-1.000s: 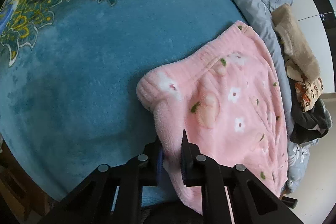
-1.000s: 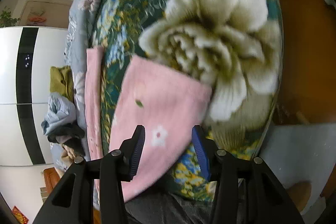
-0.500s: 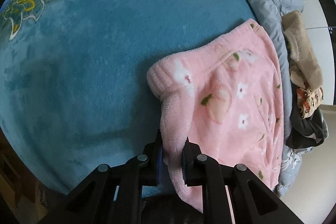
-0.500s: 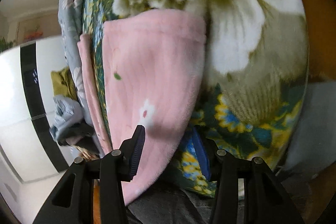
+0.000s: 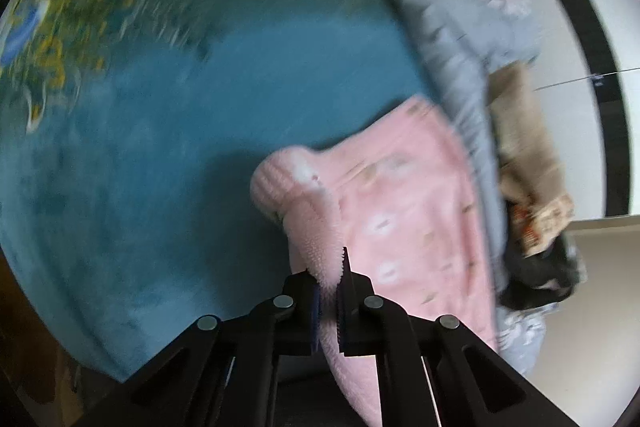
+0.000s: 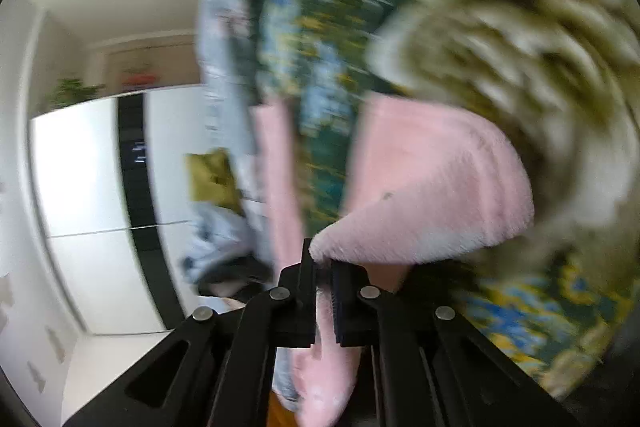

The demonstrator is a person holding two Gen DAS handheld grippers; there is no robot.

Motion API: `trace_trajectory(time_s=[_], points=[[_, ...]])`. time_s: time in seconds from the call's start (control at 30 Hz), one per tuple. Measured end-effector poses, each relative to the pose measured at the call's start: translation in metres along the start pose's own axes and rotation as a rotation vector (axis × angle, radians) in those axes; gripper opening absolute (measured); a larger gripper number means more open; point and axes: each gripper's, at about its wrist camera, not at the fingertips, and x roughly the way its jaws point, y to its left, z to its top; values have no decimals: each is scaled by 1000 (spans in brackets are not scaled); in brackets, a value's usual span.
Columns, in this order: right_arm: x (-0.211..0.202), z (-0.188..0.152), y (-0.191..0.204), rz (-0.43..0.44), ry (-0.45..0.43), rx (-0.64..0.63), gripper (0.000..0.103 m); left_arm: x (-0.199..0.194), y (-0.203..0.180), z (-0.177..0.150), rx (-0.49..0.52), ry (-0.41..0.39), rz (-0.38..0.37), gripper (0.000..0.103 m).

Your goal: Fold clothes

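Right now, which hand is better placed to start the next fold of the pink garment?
Neither clearly; I lean left. Both grippers are shut on the pink garment. The left gripper pinches fabric near the ribbed band, with flat blue blanket beside it.

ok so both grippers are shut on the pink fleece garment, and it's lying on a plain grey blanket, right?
Not quite. The left gripper and right gripper are each shut on the pink fleece garment, but the blanket under it is teal with a floral print, not plain grey. Both wrist views show it.
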Motion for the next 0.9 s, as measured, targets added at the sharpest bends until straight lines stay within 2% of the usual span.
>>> trace_trajectory(time_s=[0.13,0.2,0.27,0.43,0.57,0.83,0.87,0.9], points=[[-4,8,53,90,-1,-94,5,-25,-31,16,41,-46,-122,6],[-4,7,71,100,5,-149,5,-31,-34,17,70,-49,-114,6],[-4,4,73,74,14,-179,5,-26,-31,17,74,-44,-88,6],[2,2,26,-35,32,-98,5,-5,3,2,13,29,-18,6],[5,2,-6,-119,53,-62,5,1,9,-1,-1,41,-8,6],[17,2,-30,-210,77,-22,11,5,8,-2,2,48,11,6],[18,2,-34,-220,79,-15,15,5,9,-2,-1,50,14,6],[19,2,-37,-223,81,-6,27,5,9,-3,-3,52,18,6]])
